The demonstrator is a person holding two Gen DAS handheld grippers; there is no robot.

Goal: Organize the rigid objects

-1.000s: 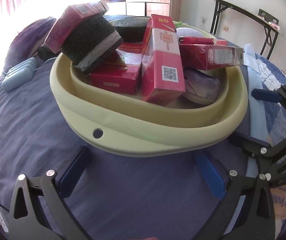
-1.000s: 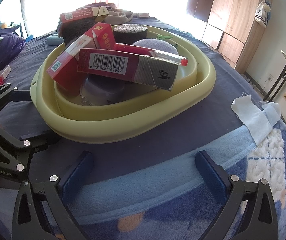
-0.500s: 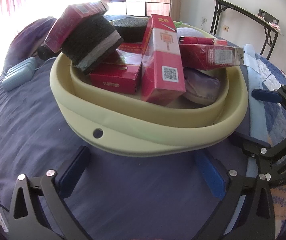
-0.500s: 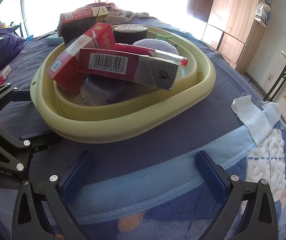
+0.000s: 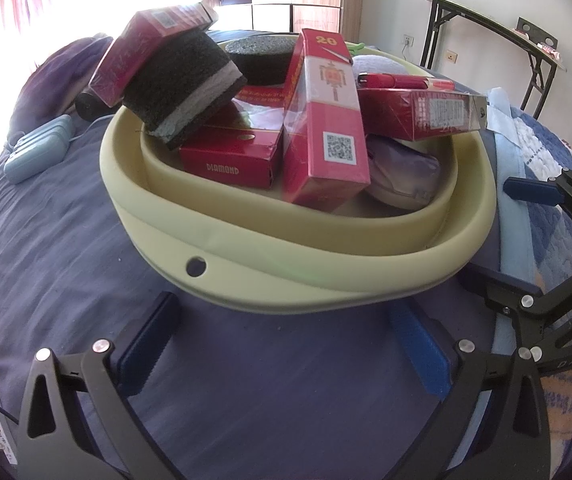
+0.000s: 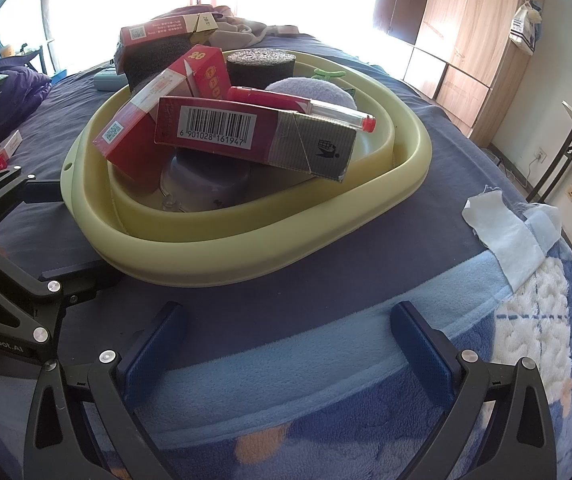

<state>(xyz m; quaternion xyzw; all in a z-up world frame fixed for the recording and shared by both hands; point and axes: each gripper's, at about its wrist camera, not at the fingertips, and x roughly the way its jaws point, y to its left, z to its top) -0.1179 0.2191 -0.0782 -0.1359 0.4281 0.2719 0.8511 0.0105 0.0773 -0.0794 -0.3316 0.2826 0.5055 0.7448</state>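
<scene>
A pale yellow basin (image 5: 286,264) sits on the bed, piled with things. In it are several red boxes, one upright with a QR code (image 5: 326,120), one marked DIAMOND (image 5: 225,164) and one with a barcode (image 6: 245,136). A black sponge (image 5: 181,84) leans on the far-left rim under another red box. A black foam cylinder (image 6: 259,66), a red pen (image 6: 302,106) and a purple soft item (image 6: 310,90) are in there too. My left gripper (image 5: 286,340) is open just short of the basin's near rim. My right gripper (image 6: 288,332) is open at the basin's other side, nothing between its fingers.
A light blue case (image 5: 37,152) lies on the dark blue sheet left of the basin. A white cloth (image 6: 502,232) lies on the patterned blanket at right. A small red box (image 6: 3,148) lies at the bed's far left. A folding table (image 5: 486,12) and wardrobe (image 6: 474,40) stand beyond.
</scene>
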